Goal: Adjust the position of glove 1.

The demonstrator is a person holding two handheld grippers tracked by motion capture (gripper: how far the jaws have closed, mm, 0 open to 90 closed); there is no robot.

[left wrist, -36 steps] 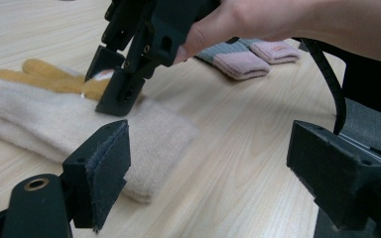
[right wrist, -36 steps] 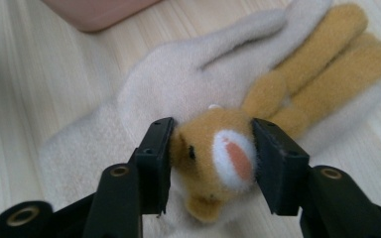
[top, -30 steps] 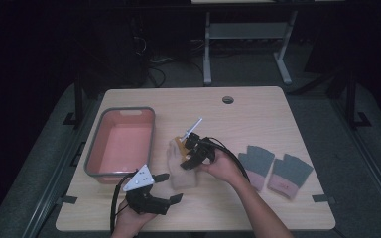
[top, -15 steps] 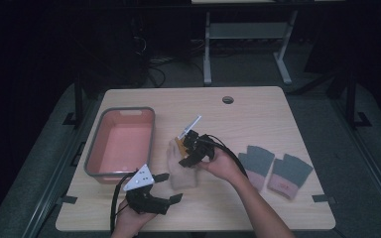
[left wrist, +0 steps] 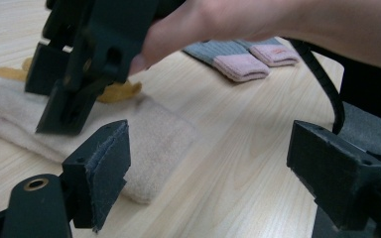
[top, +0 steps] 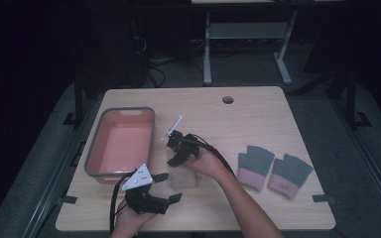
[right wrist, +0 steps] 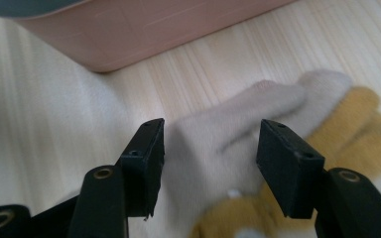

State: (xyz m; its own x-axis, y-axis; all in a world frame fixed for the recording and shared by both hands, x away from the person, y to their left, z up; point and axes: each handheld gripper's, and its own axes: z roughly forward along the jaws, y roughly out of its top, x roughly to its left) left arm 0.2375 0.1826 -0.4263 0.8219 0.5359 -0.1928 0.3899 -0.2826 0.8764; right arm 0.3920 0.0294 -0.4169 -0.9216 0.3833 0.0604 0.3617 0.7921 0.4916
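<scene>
Wooden table (top: 258, 124) under the high view, pink tub (top: 120, 144) with a grey rim at its left part, a pair of grey gloves with pink cuffs (top: 273, 171) lying flat at its right part, well apart from the tub.

Cream mitten (top: 183, 179) flat on the tabletop between tub and grey gloves, just right of the tub's near corner; in the right gripper view, a mustard-yellow piece (right wrist: 362, 129) touching it on one side, thumb of the mitten pointing toward the tub wall (right wrist: 144, 29).

Right gripper (top: 176, 154) held above the mitten's far end, jaws pointing down at it and standing apart, released. From its own camera: the two black pads on either side of the cream fabric, a gap between each pad and the cloth, nothing pinched; slight blur over the fabric.

Left gripper (top: 167, 187) low at the near edge of the table, just left of the mitten's near end, jaws spread wide, released and holding nothing. From its own camera: mitten cuff (left wrist: 154, 148) lying beyond the left pad, bare wood between the two pads, the right gripper (left wrist: 72, 106) and the hand (left wrist: 188, 29) carrying it hanging over the mitten farther off, grey gloves (left wrist: 238, 57) behind.
</scene>
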